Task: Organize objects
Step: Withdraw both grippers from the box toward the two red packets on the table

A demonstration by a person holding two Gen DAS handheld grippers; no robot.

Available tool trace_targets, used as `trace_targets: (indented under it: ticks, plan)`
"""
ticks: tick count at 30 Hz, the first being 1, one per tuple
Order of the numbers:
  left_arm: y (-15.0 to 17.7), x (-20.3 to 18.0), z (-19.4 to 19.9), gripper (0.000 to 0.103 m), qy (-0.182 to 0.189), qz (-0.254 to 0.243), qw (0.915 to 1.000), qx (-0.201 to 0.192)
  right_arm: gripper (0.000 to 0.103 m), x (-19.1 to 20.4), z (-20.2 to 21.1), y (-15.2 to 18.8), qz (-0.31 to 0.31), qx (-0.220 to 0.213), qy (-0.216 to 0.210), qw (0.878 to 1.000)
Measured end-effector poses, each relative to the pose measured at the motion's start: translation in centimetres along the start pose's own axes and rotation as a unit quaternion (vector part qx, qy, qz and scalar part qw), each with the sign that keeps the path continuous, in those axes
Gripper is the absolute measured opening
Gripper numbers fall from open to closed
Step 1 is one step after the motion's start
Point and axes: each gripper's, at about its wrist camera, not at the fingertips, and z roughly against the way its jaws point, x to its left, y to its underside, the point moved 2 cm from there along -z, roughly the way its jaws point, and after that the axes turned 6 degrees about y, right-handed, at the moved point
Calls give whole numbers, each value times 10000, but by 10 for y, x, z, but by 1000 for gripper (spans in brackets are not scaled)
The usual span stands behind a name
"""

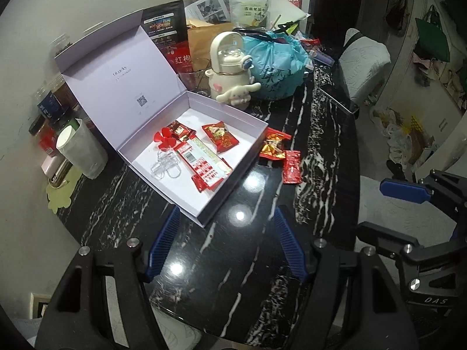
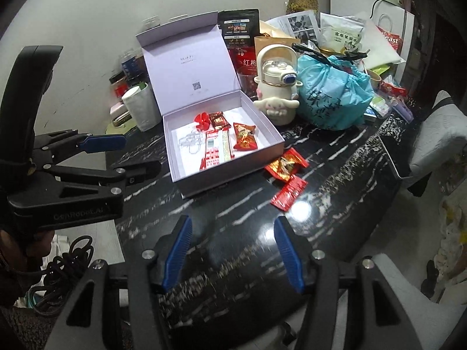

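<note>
An open lavender box [image 1: 238, 113] [image 2: 227, 181] stands on the black marble table [image 1: 321, 134] with its lid up. Inside lie red snack packets [image 1: 220, 137] [image 2: 244, 137], a red plastic flower [image 1: 165, 140], clear clips and a red printed strip. Just right of the box, on the table, lie a red-gold packet [image 1: 275, 145] [image 2: 287, 162] and a red sachet [image 1: 292, 167] [image 2: 289, 194]. My left gripper [image 1: 226, 245] [image 2: 131, 157] hovers open in front of the box, holding nothing. My right gripper [image 2: 233, 250] [image 1: 388, 213] is open too, near the table's front edge, short of the sachet.
Behind the box stand a cream cartoon bottle [image 1: 230, 67], a tied blue bag [image 1: 277, 64], pouches and paper bags. Jars and a white cup [image 1: 78, 148] crowd the left wall. A padded chair [image 2: 437, 134] stands at the table's right edge. Cables [image 2: 70, 259] lie at lower left.
</note>
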Motion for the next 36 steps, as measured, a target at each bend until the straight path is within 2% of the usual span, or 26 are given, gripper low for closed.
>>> trace_targets:
  ticks: [12, 21, 28, 36]
  plan:
    - [16, -13, -6, 66, 124, -15, 9999, 84, 60, -20, 0, 20, -346, 121, 105, 9993]
    - [20, -14, -29, 66, 257, 28, 9987, 446, 60, -25, -19, 24, -534, 364, 77, 9979]
    - [18, -19, -54, 66, 290, 311, 9973, 591, 60, -44, -42, 23, -478, 538, -46, 9974]
    - [-3, -32, -92, 66, 161, 976, 9937, 525, 60, -84, -84, 1, 72, 740, -394, 9965]
